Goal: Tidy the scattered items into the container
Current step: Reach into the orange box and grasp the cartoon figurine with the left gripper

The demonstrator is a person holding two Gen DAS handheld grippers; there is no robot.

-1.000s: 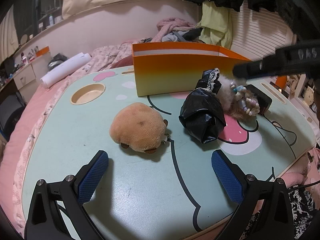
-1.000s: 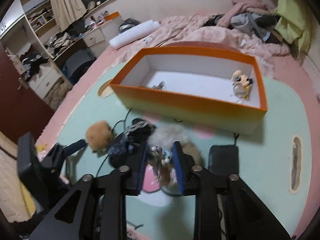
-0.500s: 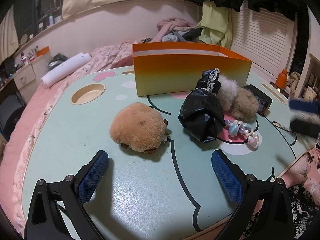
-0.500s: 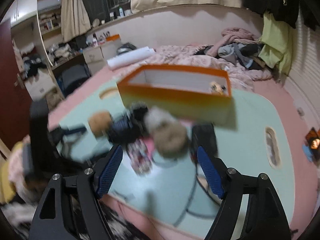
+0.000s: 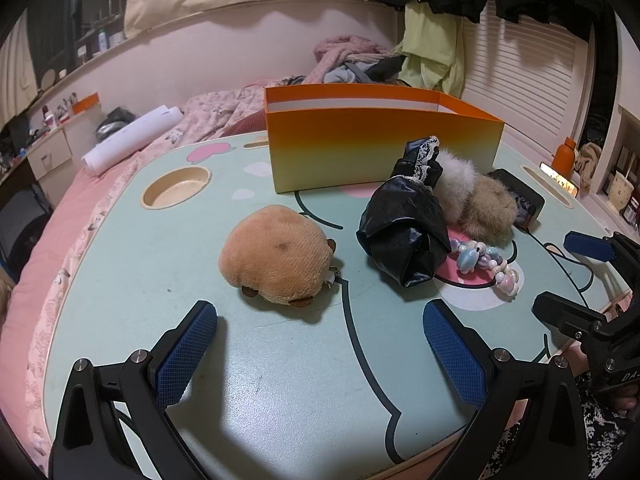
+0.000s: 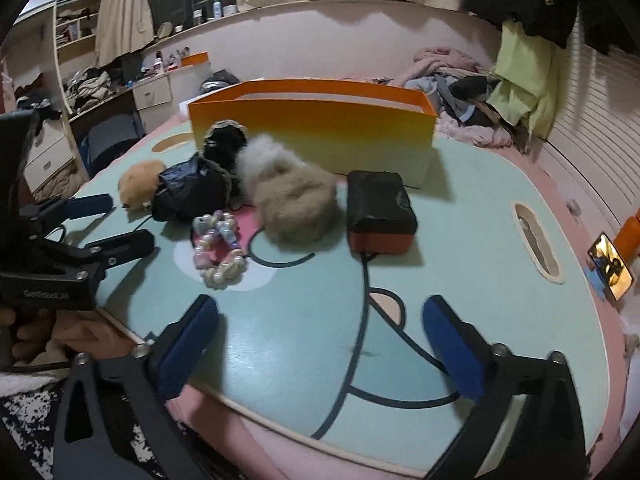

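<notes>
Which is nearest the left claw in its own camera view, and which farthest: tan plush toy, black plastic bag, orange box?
1. Tan plush toy, just ahead of the left claw, slightly left.
2. Black plastic bag, further back, to the right.
3. Orange box, farthest, at the table's back.

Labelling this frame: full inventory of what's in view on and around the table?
orange box: 1, orange fading to yellow, far side of table
brown plush: 1, tan, left of black bag
black bag: 1, glossy black, lace-trimmed, centre
fluffy toy: 1, white and beige, before the box
bead bracelet: 1, pastel, on pink-white patch
black case: 1, black with red base, right of fluffy toy
table: 1, mint with cartoon print
left gripper: 1, blue pads, open, empty
right gripper: 1, blue pads, just opened, empty
</notes>
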